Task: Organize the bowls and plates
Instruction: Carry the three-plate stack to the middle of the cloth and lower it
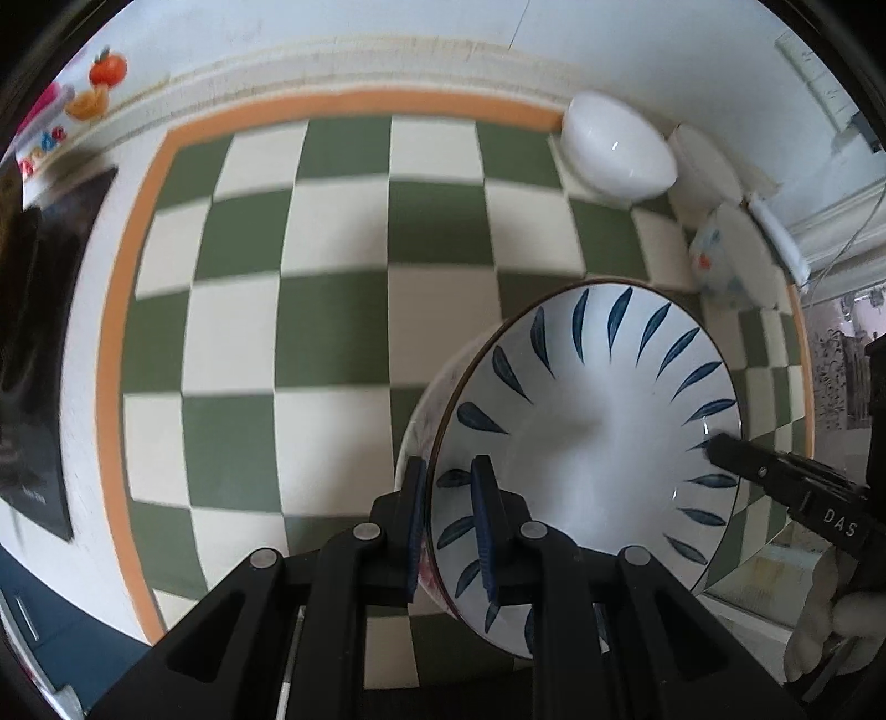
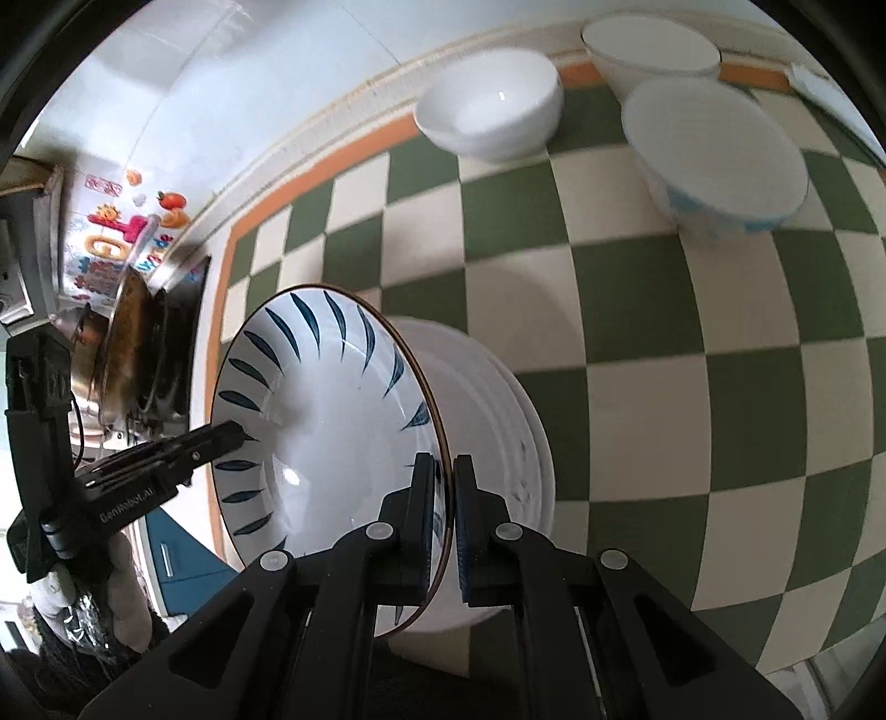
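A white plate with blue leaf marks [image 1: 598,443] is held between both grippers above the green-and-cream checked cloth. My left gripper [image 1: 451,487] is shut on its left rim. My right gripper [image 2: 446,482] is shut on its right rim, and shows in the left wrist view [image 1: 725,443]. The plate [image 2: 326,432] is just over a stack of white plates [image 2: 498,421], whose edge shows under it [image 1: 426,421]. A plain white bowl [image 1: 614,144] [image 2: 493,105], a blue-patterned bowl [image 1: 731,260] [image 2: 714,149] and a third white bowl [image 2: 653,50] stand at the far edge.
The checked cloth [image 1: 332,310] has an orange border [image 1: 111,354]. A dark pan and stove [image 2: 144,343] stand off the cloth's left side. A wall with fruit stickers [image 1: 99,83] runs behind. A blue cabinet [image 2: 177,559] is below the counter edge.
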The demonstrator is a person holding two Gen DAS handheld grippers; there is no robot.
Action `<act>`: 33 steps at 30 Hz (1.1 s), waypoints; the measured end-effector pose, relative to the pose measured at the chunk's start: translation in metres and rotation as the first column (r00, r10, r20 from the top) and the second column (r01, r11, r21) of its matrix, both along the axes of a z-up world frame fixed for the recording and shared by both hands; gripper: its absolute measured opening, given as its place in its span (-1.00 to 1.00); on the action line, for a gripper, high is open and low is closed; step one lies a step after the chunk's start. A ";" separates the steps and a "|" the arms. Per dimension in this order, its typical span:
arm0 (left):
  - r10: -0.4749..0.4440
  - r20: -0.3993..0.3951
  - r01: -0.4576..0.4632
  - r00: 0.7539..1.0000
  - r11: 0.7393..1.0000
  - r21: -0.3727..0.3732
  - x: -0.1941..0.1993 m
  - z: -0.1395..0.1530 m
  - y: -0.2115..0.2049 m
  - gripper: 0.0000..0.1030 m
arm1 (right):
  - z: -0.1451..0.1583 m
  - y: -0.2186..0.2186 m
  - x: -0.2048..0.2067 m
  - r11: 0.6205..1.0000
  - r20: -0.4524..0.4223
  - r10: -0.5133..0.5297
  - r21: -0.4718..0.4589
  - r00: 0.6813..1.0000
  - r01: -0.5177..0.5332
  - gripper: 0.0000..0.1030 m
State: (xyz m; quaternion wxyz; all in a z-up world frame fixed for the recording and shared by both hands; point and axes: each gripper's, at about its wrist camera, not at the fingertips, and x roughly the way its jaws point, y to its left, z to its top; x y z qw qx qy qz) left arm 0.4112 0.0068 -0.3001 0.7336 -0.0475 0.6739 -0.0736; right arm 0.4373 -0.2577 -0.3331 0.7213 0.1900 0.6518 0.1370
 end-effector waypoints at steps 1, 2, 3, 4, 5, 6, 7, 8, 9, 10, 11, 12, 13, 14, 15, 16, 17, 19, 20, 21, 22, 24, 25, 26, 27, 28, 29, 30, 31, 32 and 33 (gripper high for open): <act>0.002 -0.008 -0.002 1.000 1.000 0.004 -0.002 -0.005 0.000 -0.73 | -0.005 0.000 -0.001 1.000 -0.006 0.002 -0.002 1.000 -0.002 -0.84; 0.009 -0.020 -0.009 1.000 1.000 0.009 -0.004 -0.010 -0.001 -0.73 | -0.010 0.001 -0.002 1.000 -0.011 0.006 -0.004 1.000 -0.006 -0.84; 0.012 -0.027 -0.012 1.000 1.000 0.014 -0.006 -0.015 -0.002 -0.73 | -0.015 0.003 -0.001 1.000 -0.016 0.008 -0.004 1.000 -0.008 -0.84; 0.014 -0.032 -0.014 0.999 1.000 0.018 -0.007 -0.019 -0.002 -0.73 | -0.020 0.002 -0.001 1.000 -0.023 0.010 -0.004 1.000 -0.010 -0.84; 0.022 -0.036 -0.021 0.999 1.000 0.022 -0.008 -0.023 -0.002 -0.73 | -0.024 0.002 0.000 1.000 -0.028 0.011 -0.003 1.000 -0.011 -0.84; 0.028 -0.042 -0.027 0.999 0.999 0.024 -0.009 -0.026 -0.003 -0.73 | -0.029 0.003 0.001 1.000 -0.033 0.015 -0.002 0.999 -0.015 -0.84; 0.041 -0.049 -0.039 0.998 0.999 0.026 -0.010 -0.030 -0.003 -0.73 | -0.033 0.003 0.002 1.000 -0.038 0.018 -0.001 0.999 -0.018 -0.84; 0.046 -0.052 -0.045 0.998 0.999 0.028 -0.010 -0.031 -0.004 -0.73 | -0.037 0.004 0.003 1.000 -0.043 0.023 -0.003 0.999 -0.023 -0.84; 0.053 -0.051 -0.052 0.997 0.998 0.029 -0.011 -0.033 -0.004 -0.73 | -0.040 0.005 0.005 1.000 -0.044 0.030 -0.006 0.999 -0.030 -0.84; 0.062 -0.048 -0.060 0.997 0.998 0.033 -0.012 -0.034 -0.006 -0.73 | -0.043 0.006 0.006 0.999 -0.045 0.039 -0.012 0.998 -0.039 -0.84; 0.065 -0.044 -0.064 0.997 0.997 0.038 -0.013 -0.035 -0.007 -0.73 | -0.046 0.007 0.008 0.999 -0.045 0.047 -0.020 0.998 -0.048 -0.84; 0.071 -0.042 -0.069 0.997 0.997 0.042 -0.013 -0.036 -0.008 -0.73 | -0.049 0.007 0.009 0.998 -0.047 0.055 -0.023 0.997 -0.057 -0.84; 0.078 -0.041 -0.077 0.996 0.996 0.045 -0.014 -0.037 -0.007 -0.73 | -0.051 0.006 0.011 0.998 -0.050 0.060 -0.021 0.997 -0.061 -0.84; 0.088 -0.040 -0.086 0.995 0.995 0.047 -0.016 -0.038 -0.007 -0.73 | -0.053 0.006 0.013 0.998 -0.052 0.066 -0.018 0.997 -0.067 -0.84; 0.095 -0.041 -0.093 0.995 0.995 0.047 -0.015 -0.039 -0.007 -0.73 | -0.054 0.005 0.014 0.997 -0.052 0.072 -0.018 0.996 -0.073 -0.84; 0.106 -0.042 -0.104 0.994 0.993 0.048 -0.017 -0.041 -0.008 -0.73 | -0.054 0.005 0.015 0.996 -0.050 0.080 -0.022 0.996 -0.081 -0.84; 0.110 -0.035 -0.108 0.993 0.993 0.053 -0.018 -0.040 -0.009 -0.73 | -0.054 0.006 0.016 0.995 -0.048 0.089 -0.030 0.995 -0.091 -0.84; 0.114 -0.029 -0.112 0.993 0.992 0.062 -0.020 -0.039 -0.008 -0.73 | -0.053 0.006 0.017 0.994 -0.041 0.104 -0.038 0.994 -0.106 -0.84; 0.120 -0.023 -0.118 0.993 0.991 0.063 -0.021 -0.038 -0.008 -0.73 | -0.052 0.008 0.017 0.992 -0.037 0.115 -0.046 0.993 -0.116 -0.84; 0.121 -0.021 -0.119 0.992 0.991 0.064 -0.022 -0.039 -0.008 -0.73 | -0.051 0.009 0.017 0.991 -0.034 0.121 -0.053 0.992 -0.123 -0.84; 0.123 -0.020 -0.122 0.992 0.991 0.063 -0.024 -0.038 -0.007 -0.73 | -0.050 0.009 0.017 0.991 -0.035 0.122 -0.056 0.992 -0.124 -0.83; 0.134 -0.025 -0.132 0.991 0.989 0.062 -0.027 -0.038 -0.006 -0.71 | -0.050 0.011 0.017 0.991 -0.041 0.122 -0.057 0.992 -0.124 -0.78; 0.137 -0.025 -0.135 0.990 0.989 0.062 -0.027 -0.038 -0.005 -0.71 | -0.050 0.011 0.016 0.991 -0.044 0.116 -0.060 0.992 -0.118 -0.78; 0.141 -0.028 -0.139 0.990 0.988 0.061 -0.029 -0.038 -0.005 -0.71 | -0.049 0.012 0.016 0.991 -0.047 0.114 -0.063 0.992 -0.117 -0.75; 0.144 -0.032 -0.142 0.989 0.988 0.059 -0.029 -0.038 -0.003 -0.71 | -0.048 0.012 0.015 0.991 -0.052 0.110 -0.067 0.993 -0.113 -0.75; 0.148 -0.038 -0.146 0.988 0.988 0.055 -0.030 -0.037 -0.002 -0.71 | -0.048 0.013 0.015 0.992 -0.057 0.103 -0.071 0.993 -0.107 -0.74; 0.150 -0.039 -0.147 0.988 0.988 0.053 -0.031 -0.037 -0.001 -0.71 | -0.047 0.013 0.014 0.992 -0.062 0.100 -0.074 0.993 -0.105 -0.72; 0.149 -0.044 -0.147 0.988 0.988 0.048 -0.029 -0.038 0.001 -0.71 | -0.047 0.013 0.014 0.992 -0.066 0.097 -0.077 0.993 -0.102 -0.71; 0.151 -0.052 -0.148 0.987 0.988 0.042 -0.030 -0.039 0.003 -0.71 | -0.047 0.014 0.013 0.992 -0.072 0.091 -0.081 0.993 -0.097 -0.71; 0.153 -0.060 -0.151 0.986 0.988 0.036 -0.032 -0.039 0.004 -0.71 | -0.047 0.014 0.013 0.992 -0.081 0.086 -0.084 0.993 -0.093 -0.70; 0.155 -0.066 -0.153 0.986 0.988 0.030 -0.033 -0.039 0.005 -0.71 | -0.047 0.013 0.013 0.992 -0.088 0.082 -0.084 0.993 -0.090 -0.69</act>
